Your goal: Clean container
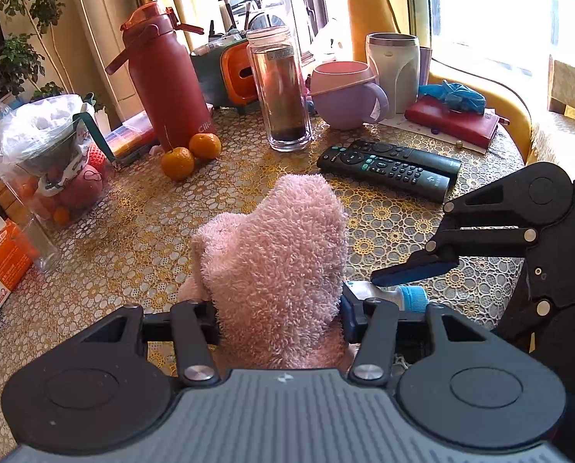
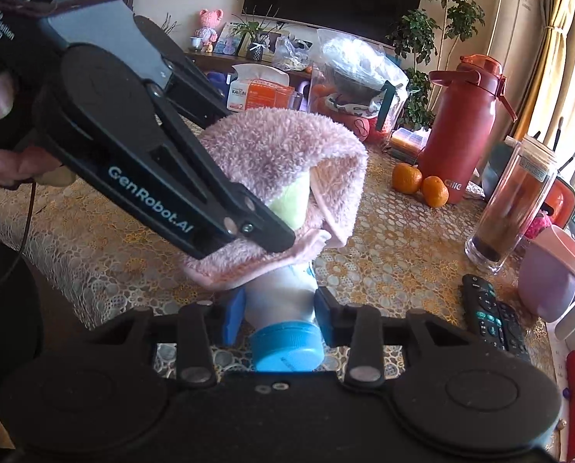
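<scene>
A fluffy pink cloth (image 1: 279, 254) is pinched in my left gripper (image 1: 279, 316), which is shut on it. The cloth (image 2: 279, 146) drapes over the far end of a small white bottle (image 2: 277, 293) with a blue cap (image 2: 287, 347). The bottle's pale green end (image 2: 291, 204) shows under the cloth. My right gripper (image 2: 279, 310) is shut on the bottle's neck end, cap toward the camera. In the left wrist view the right gripper (image 1: 399, 289) comes in from the right, and the blue cap (image 1: 413, 298) peeks out beside the cloth. A hand (image 2: 1, 96) holds the left gripper.
On the patterned tablecloth (image 1: 140, 231) beyond the cloth lie two remotes (image 1: 387, 168), two oranges (image 1: 190, 154), a red thermos (image 1: 163, 77), a glass tumbler (image 1: 283, 88), a purple mug (image 1: 345, 92), a white cup (image 1: 393, 65) and a red notebook (image 1: 453, 123). A bagged container (image 1: 44, 154) stands at the left.
</scene>
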The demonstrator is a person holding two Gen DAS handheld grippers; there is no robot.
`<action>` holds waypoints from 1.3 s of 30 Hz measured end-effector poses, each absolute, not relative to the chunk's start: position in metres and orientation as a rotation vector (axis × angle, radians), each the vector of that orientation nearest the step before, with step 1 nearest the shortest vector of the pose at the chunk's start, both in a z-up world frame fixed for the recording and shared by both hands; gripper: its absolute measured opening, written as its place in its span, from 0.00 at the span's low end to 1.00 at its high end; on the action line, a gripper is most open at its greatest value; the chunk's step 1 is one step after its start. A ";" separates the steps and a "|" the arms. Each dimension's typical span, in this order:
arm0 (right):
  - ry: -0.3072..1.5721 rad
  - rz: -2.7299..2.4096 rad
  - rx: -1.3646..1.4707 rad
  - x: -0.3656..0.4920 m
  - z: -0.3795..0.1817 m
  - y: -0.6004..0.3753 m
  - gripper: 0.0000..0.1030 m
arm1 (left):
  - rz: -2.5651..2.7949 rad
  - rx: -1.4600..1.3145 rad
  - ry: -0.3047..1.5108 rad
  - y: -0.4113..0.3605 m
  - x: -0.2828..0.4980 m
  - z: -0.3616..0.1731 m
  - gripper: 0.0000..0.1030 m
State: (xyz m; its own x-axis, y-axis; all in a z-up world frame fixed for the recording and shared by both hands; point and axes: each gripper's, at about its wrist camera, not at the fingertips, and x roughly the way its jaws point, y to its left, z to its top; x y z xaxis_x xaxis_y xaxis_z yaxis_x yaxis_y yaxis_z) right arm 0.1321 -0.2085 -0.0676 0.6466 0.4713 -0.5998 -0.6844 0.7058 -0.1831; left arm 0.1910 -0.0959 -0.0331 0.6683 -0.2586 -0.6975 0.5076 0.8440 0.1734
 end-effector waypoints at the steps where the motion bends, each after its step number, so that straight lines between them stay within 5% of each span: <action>1: 0.549 0.681 -0.416 0.132 -0.068 -0.209 0.38 | -0.428 0.373 0.717 -0.094 0.194 -0.033 0.50; 22: 0.580 0.636 -0.357 0.144 -0.073 -0.205 0.49 | -0.272 0.260 0.772 -0.037 0.210 -0.043 0.50; 39: 0.606 0.624 -0.355 0.151 -0.076 -0.197 0.49 | -0.512 0.276 0.686 -0.083 0.150 -0.008 0.50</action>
State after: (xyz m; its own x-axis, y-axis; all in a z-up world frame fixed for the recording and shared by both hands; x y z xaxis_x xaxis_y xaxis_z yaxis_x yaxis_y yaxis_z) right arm 0.1510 -0.1972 -0.0761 0.6485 0.4366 -0.6235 -0.6364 0.7604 -0.1295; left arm 0.1502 -0.0832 -0.0076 0.6577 -0.3570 -0.6633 0.5339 0.8421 0.0762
